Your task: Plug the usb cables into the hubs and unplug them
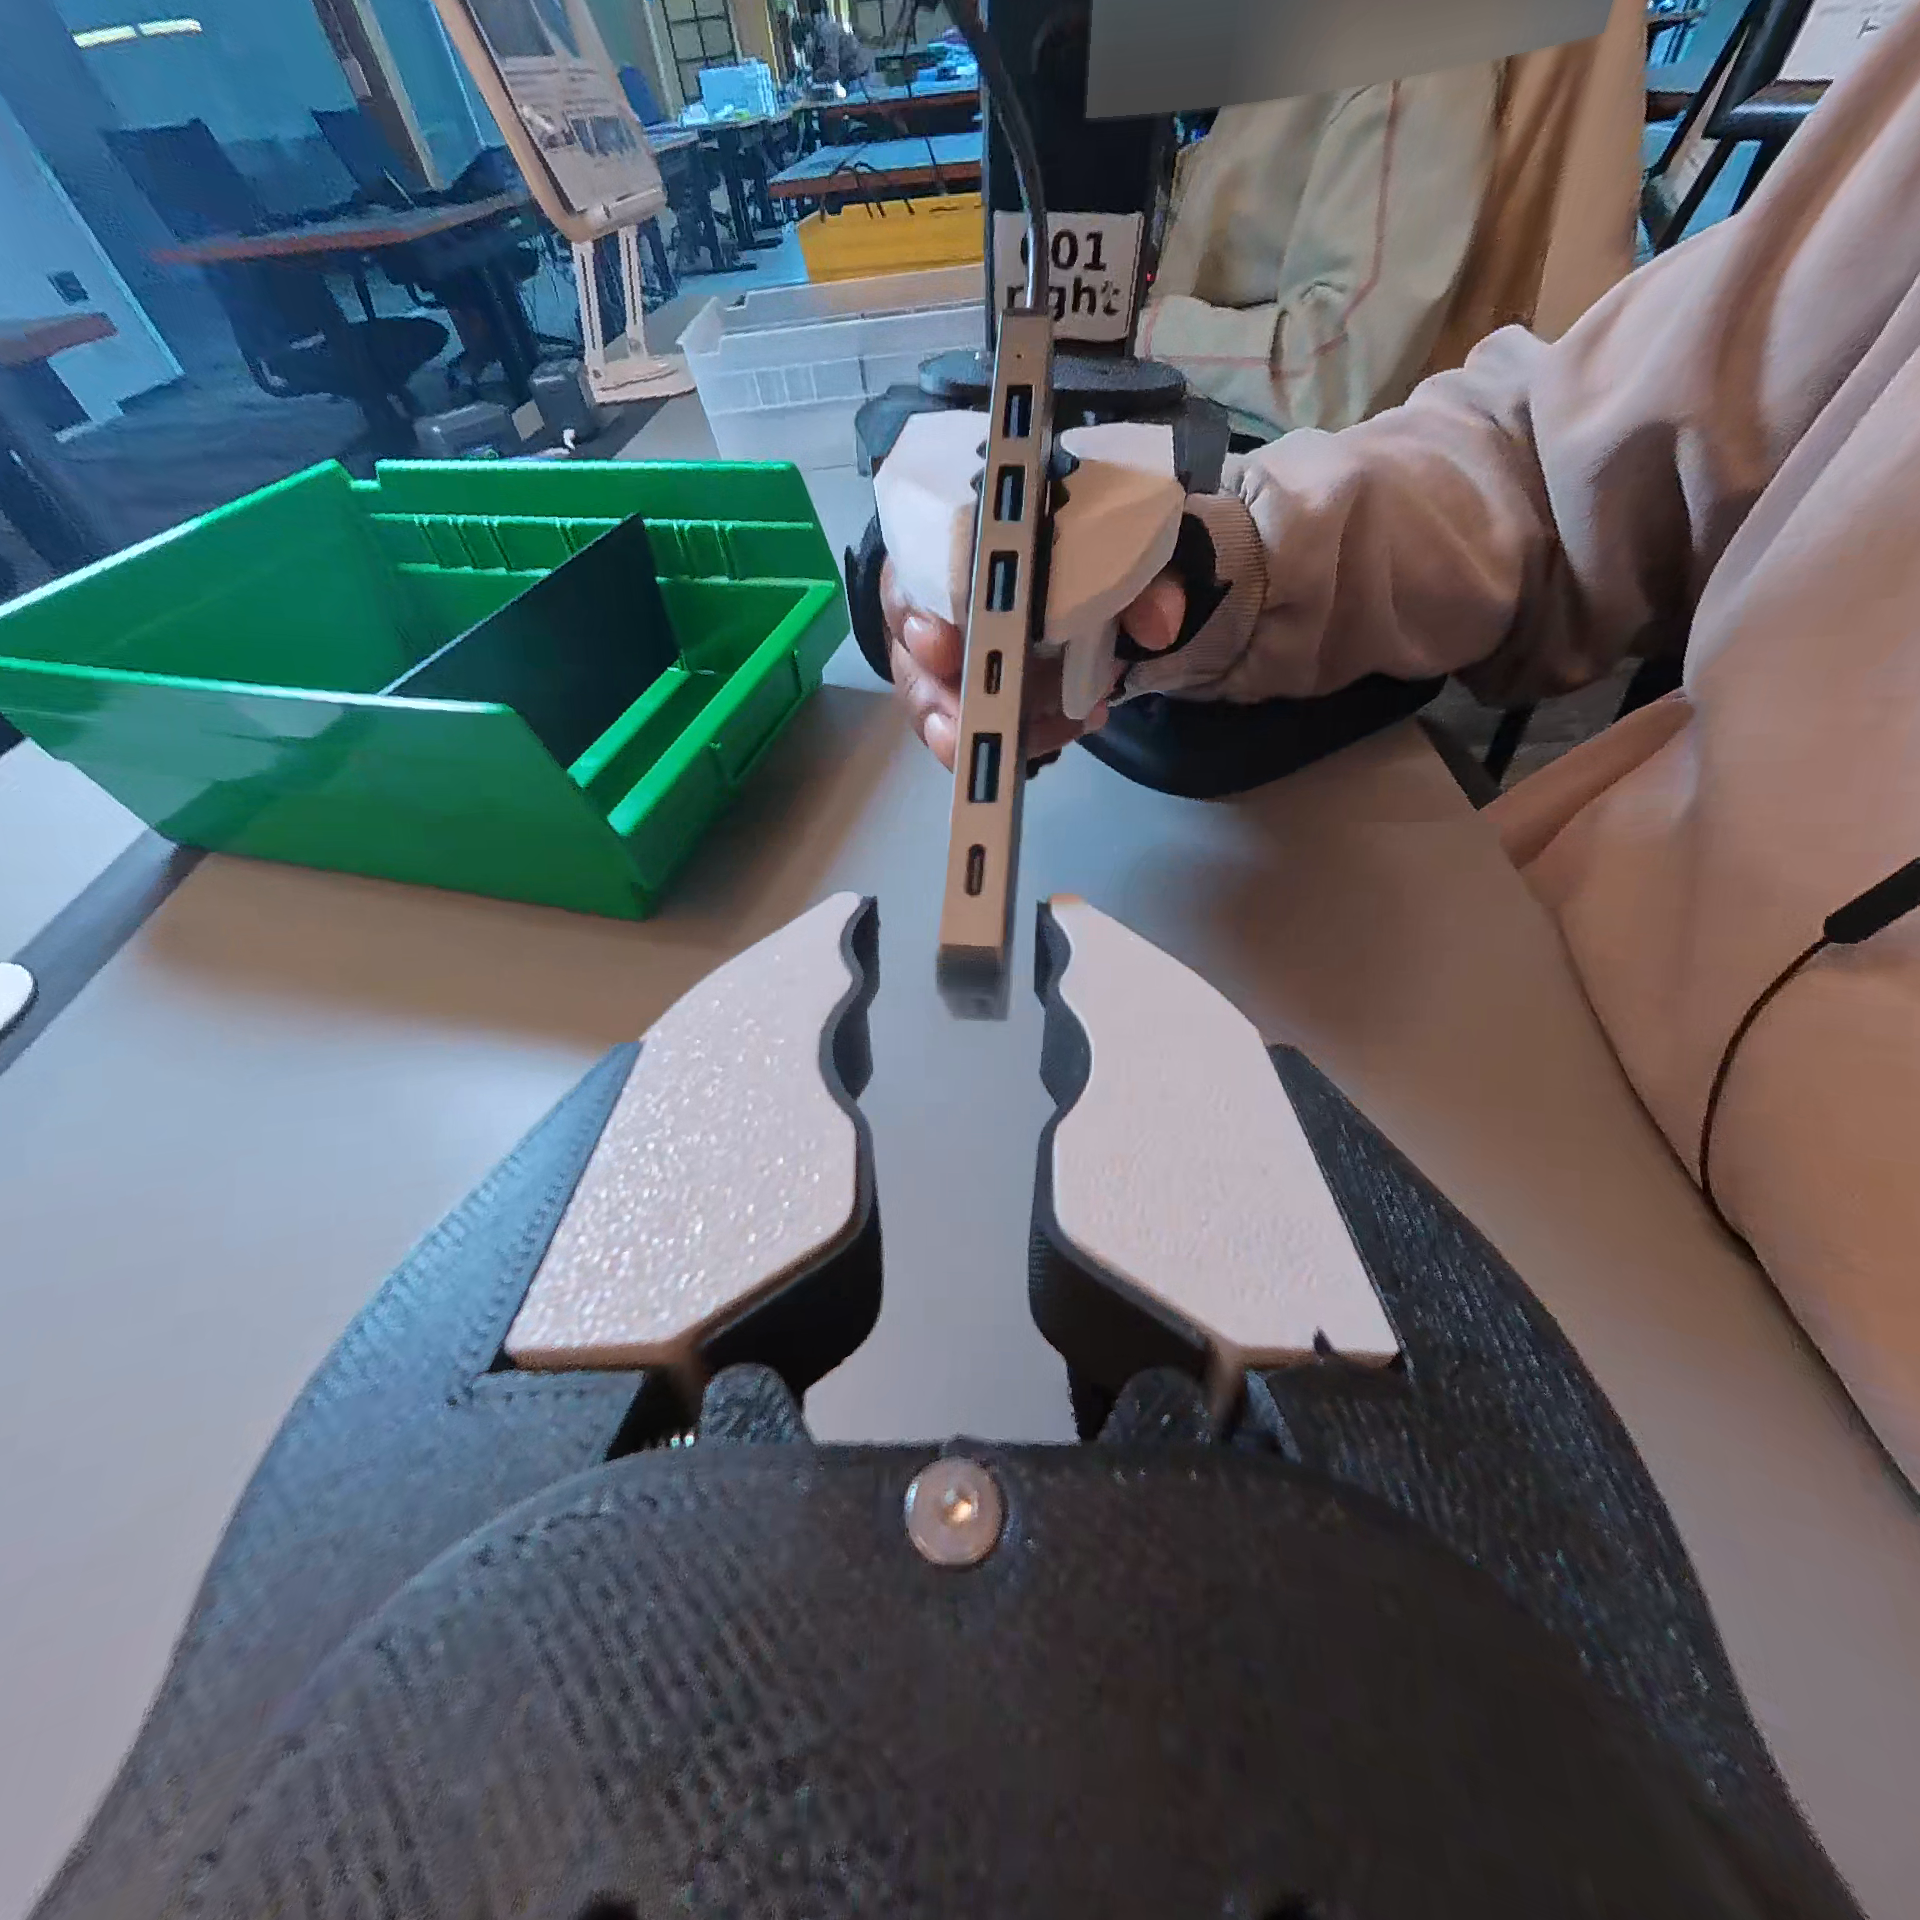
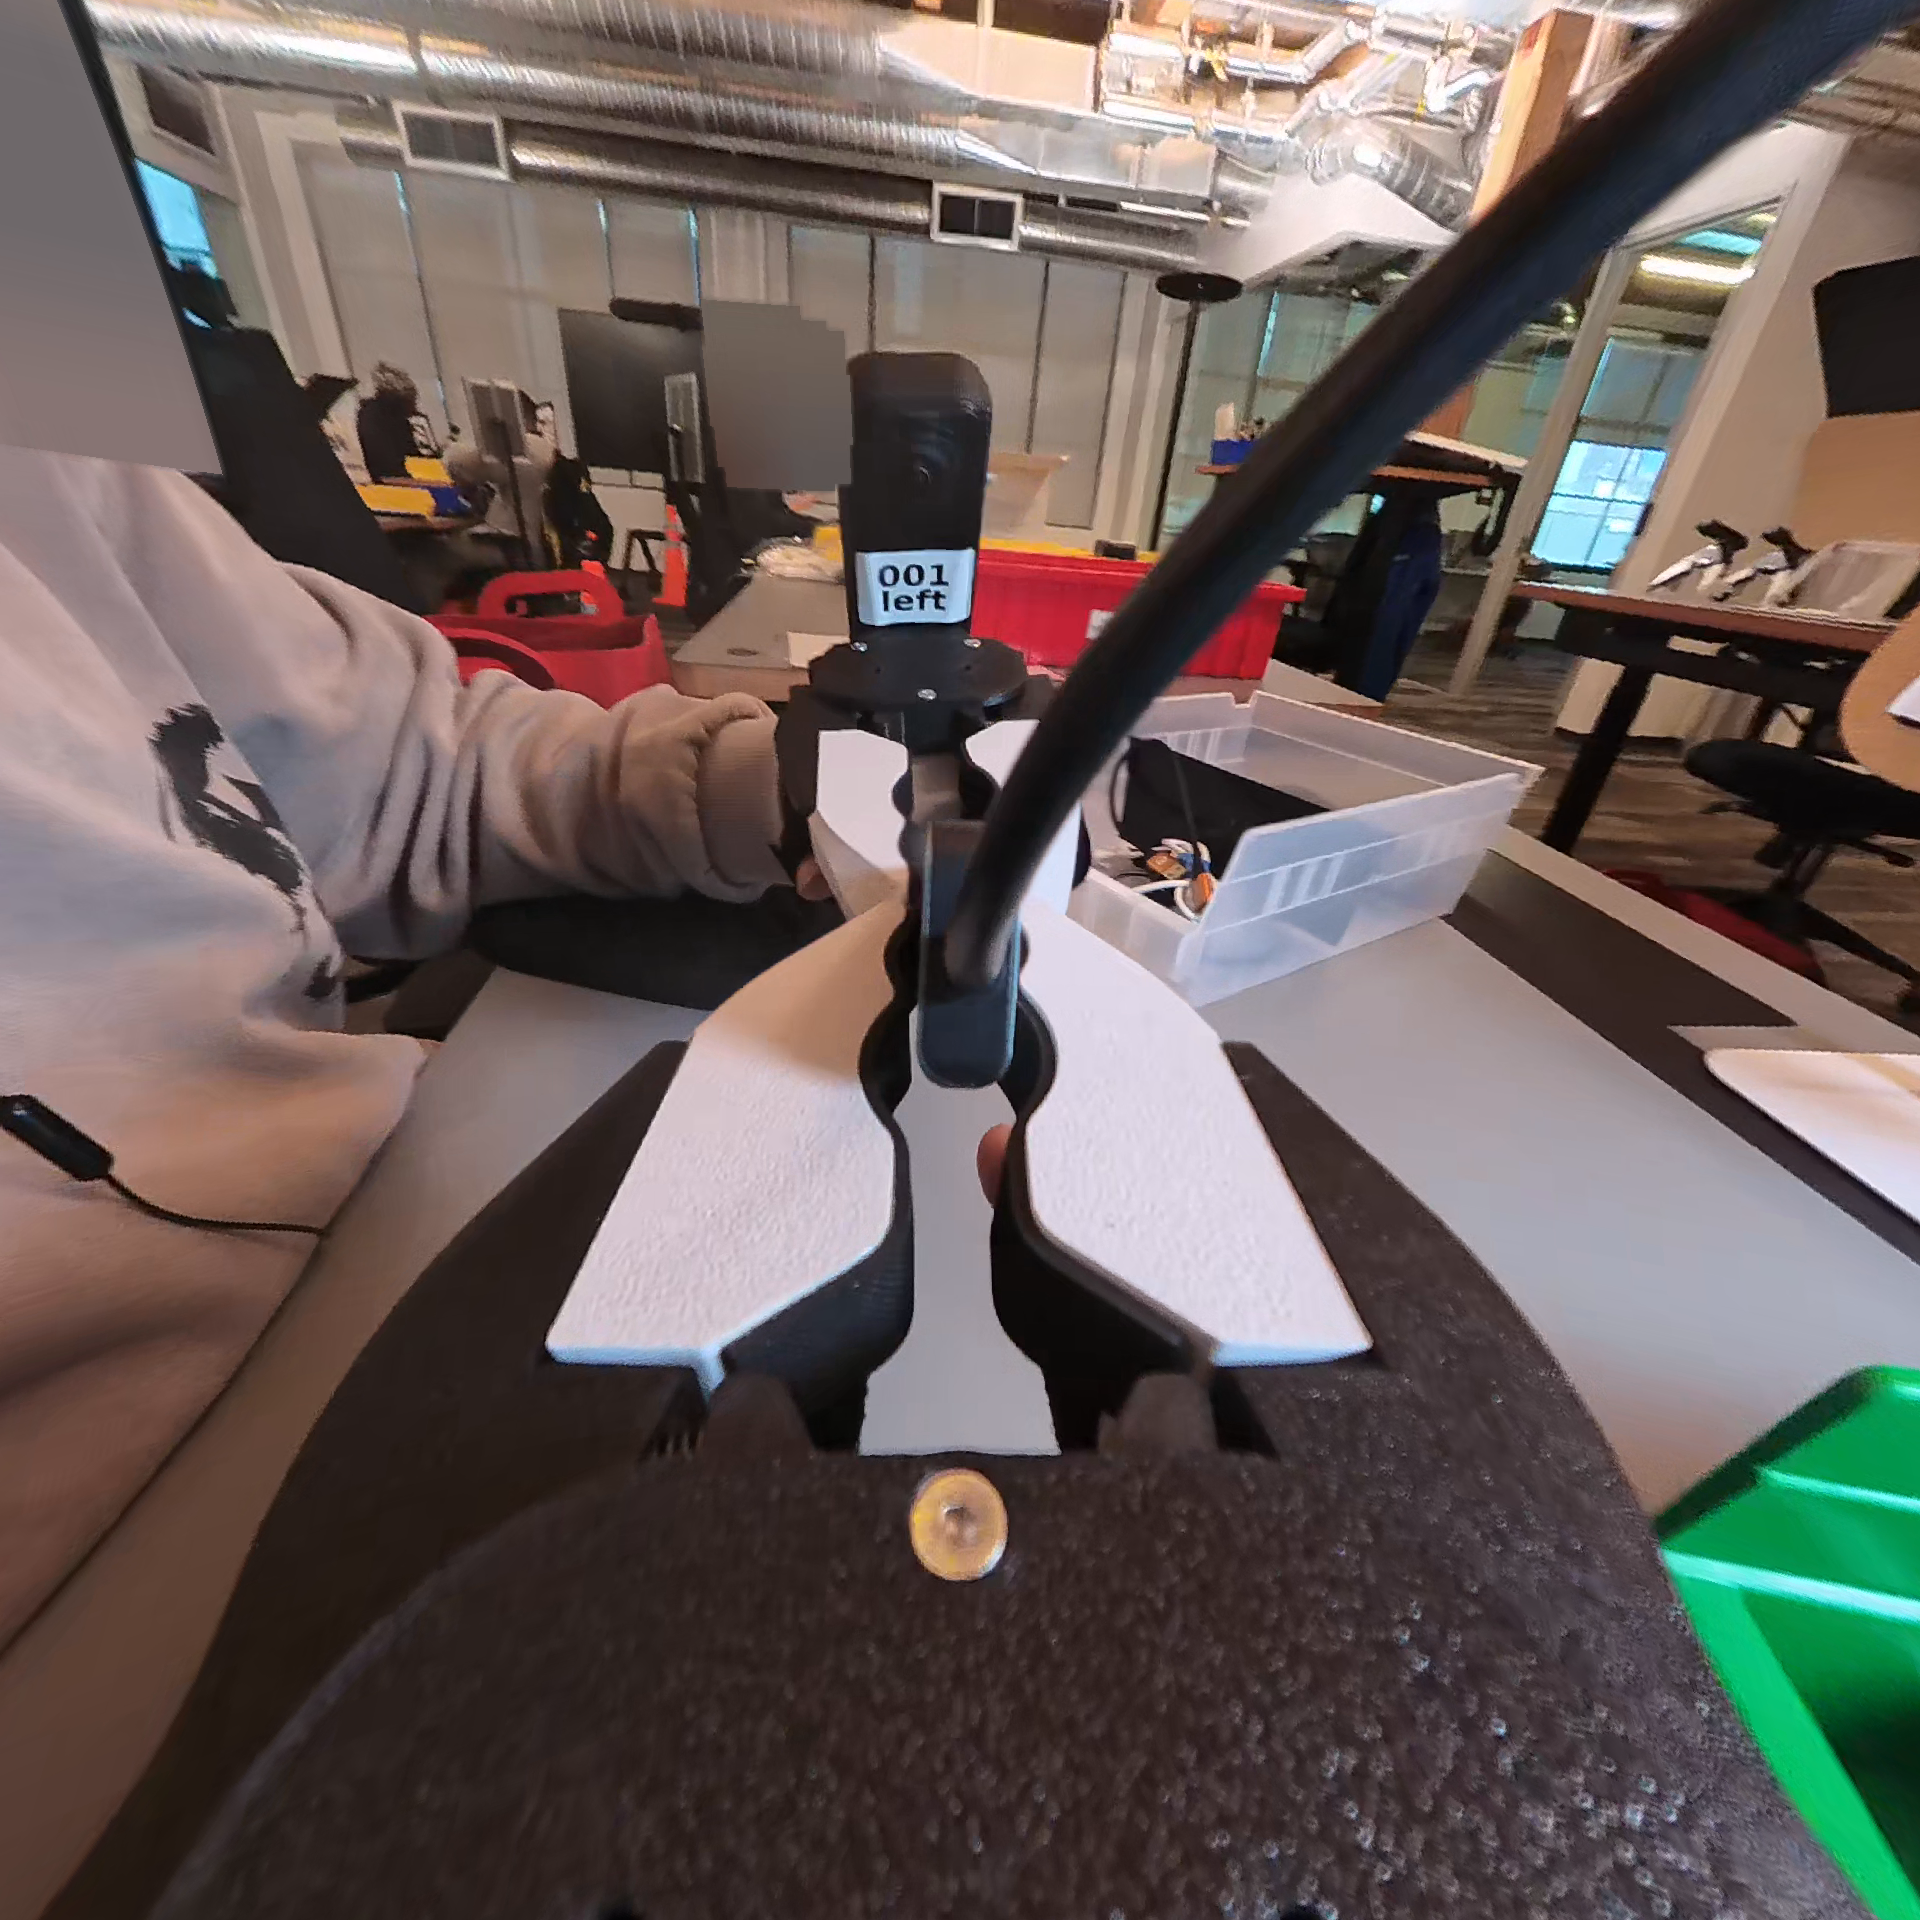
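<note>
A slim grey USB hub (image 1: pixel 985 727) with a row of ports hangs in the air above the table, pointing toward me in the left wrist view. My right gripper (image 1: pixel 1023 540) is shut on its far half. The hub's black cable (image 1: pixel 1013 156) rises from its far end. My left gripper (image 1: pixel 956 935) is open, and the hub's near end lies between its fingertips without touching them. In the right wrist view my right gripper (image 2: pixel 961 935) clamps the hub (image 2: pixel 961 1029), the cable (image 2: pixel 1351 416) arcs up to the right, and the left gripper (image 2: pixel 940 800) faces it just beyond.
A green bin (image 1: pixel 312 727) with a black divider stands on the grey table at the left and shows in the right wrist view (image 2: pixel 1818 1610). A clear plastic bin (image 2: pixel 1351 831) holding cables stands behind. The person's beige sleeve (image 1: pixel 1455 540) is at the right. There is about 6 cm between the tips of the two grippers.
</note>
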Demonstrator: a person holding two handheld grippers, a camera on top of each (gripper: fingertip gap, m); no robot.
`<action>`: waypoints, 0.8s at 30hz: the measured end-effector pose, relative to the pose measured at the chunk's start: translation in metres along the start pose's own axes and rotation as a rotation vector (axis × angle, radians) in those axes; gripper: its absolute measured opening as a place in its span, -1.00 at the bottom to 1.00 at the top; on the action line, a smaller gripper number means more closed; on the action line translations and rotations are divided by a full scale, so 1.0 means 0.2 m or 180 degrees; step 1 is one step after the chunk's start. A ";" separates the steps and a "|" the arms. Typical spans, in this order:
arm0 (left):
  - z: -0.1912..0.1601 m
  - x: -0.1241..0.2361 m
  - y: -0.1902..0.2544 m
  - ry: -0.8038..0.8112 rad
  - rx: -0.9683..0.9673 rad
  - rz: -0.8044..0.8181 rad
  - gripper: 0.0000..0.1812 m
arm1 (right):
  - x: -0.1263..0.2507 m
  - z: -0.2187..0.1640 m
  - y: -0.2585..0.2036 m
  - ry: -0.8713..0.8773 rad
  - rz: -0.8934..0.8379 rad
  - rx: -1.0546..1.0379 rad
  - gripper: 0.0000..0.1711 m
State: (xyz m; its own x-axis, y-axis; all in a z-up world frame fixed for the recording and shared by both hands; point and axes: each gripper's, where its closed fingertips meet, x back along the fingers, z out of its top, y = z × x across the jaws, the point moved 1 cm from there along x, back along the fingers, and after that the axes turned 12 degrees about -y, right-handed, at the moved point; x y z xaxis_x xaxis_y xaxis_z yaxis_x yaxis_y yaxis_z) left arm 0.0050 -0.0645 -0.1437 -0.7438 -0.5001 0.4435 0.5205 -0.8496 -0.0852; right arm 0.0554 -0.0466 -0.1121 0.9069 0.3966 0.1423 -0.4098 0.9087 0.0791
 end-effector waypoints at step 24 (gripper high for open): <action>-0.08 -0.05 0.01 -0.0038 -0.0522 0.0225 -0.85 | -0.05 -0.12 -0.06 -0.0488 -0.0404 0.0986 -0.86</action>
State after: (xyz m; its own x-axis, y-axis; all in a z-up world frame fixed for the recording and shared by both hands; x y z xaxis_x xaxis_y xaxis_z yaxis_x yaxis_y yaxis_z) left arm 0.0069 -0.0631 -0.1625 -0.7022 -0.5582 0.4418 0.4950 -0.8289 -0.2605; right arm 0.0527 -0.0578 -0.1378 0.9369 0.2376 0.2565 -0.3263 0.8577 0.3974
